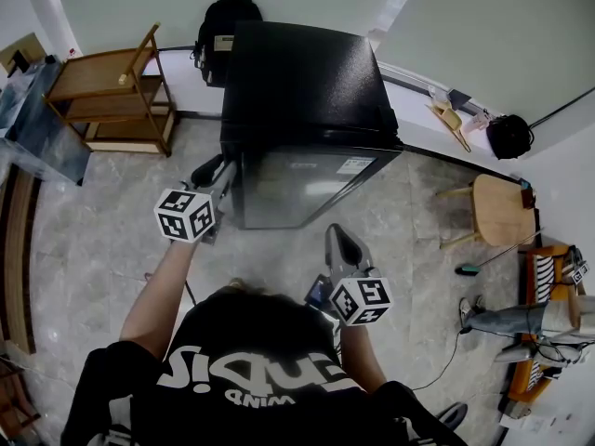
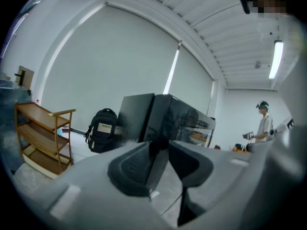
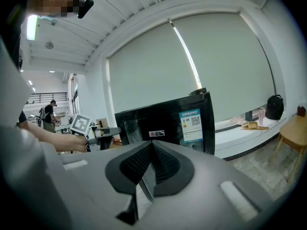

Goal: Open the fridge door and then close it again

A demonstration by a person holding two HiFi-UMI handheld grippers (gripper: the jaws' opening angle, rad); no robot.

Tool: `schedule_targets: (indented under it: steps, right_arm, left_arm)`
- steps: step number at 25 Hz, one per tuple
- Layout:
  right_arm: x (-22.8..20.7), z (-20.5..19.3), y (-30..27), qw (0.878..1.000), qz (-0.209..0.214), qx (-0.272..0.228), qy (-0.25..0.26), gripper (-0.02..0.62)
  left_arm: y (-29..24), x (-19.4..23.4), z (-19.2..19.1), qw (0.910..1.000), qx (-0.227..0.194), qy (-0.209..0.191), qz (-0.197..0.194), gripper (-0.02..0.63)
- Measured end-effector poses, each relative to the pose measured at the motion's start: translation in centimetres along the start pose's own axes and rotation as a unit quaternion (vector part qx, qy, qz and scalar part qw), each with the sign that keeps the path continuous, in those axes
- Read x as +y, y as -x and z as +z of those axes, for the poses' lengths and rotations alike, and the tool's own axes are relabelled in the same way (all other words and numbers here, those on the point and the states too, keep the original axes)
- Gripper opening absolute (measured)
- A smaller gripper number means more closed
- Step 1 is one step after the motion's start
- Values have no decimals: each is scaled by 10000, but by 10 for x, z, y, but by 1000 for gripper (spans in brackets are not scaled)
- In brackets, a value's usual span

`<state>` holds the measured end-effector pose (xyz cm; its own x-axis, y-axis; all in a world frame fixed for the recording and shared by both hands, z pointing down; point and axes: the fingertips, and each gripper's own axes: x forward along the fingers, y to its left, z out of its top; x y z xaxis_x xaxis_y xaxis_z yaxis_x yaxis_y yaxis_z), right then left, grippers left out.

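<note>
Pale tiled floor [image 1: 102, 212] fills the room. A black fridge [image 1: 307, 82] stands at centre, its base hidden. The fridge door [image 1: 302, 189] faces 6 o'clock, and it is unclear whether it is ajar. Wooden shelf [image 1: 112, 91] at 10 o'clock, backpack [image 1: 223, 21] at 12. The left gripper [image 1: 218, 173] has its fingers half-spread, clasping the door's 9 o'clock edge. The right gripper [image 1: 339, 238] is at 5 o'clock, fingers pressed together, empty.
</note>
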<state>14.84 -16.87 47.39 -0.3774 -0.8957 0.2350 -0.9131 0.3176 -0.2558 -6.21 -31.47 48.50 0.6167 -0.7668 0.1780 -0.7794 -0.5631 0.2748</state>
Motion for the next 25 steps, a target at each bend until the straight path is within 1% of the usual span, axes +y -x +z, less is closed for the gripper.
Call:
schedule_targets:
  steps: [2, 4, 7, 8, 15, 19, 25]
  right_arm:
    - [1, 0, 0, 10000, 19, 7, 8, -3]
    - [2, -1, -1, 10000, 37, 20, 13, -3]
    - [3, -4, -2, 10000, 68, 57, 19, -3]
    - [4, -4, -2, 9999, 87, 67, 21, -3]
    - [16, -9, -5, 9996, 259, 136, 56, -3]
    - [21, -9, -7, 9993, 329, 156, 95, -3]
    - [20, -10, -10, 9991, 377, 174, 127, -3]
  left_arm:
    - [4, 0, 0, 10000, 18, -7, 78, 111]
    - [11, -1, -1, 9999, 26, -35, 132, 62]
    - [27, -9, -5, 10000, 41, -49, 72, 7]
    - [33, -13, -8, 9999, 67, -72, 49, 0]
    - [75, -38, -17, 9995, 146, -283, 38, 0]
    - [98, -46, -19, 9986, 162, -509, 54, 0]
    - [122, -53, -15, 9983, 66, -546, 190, 0]
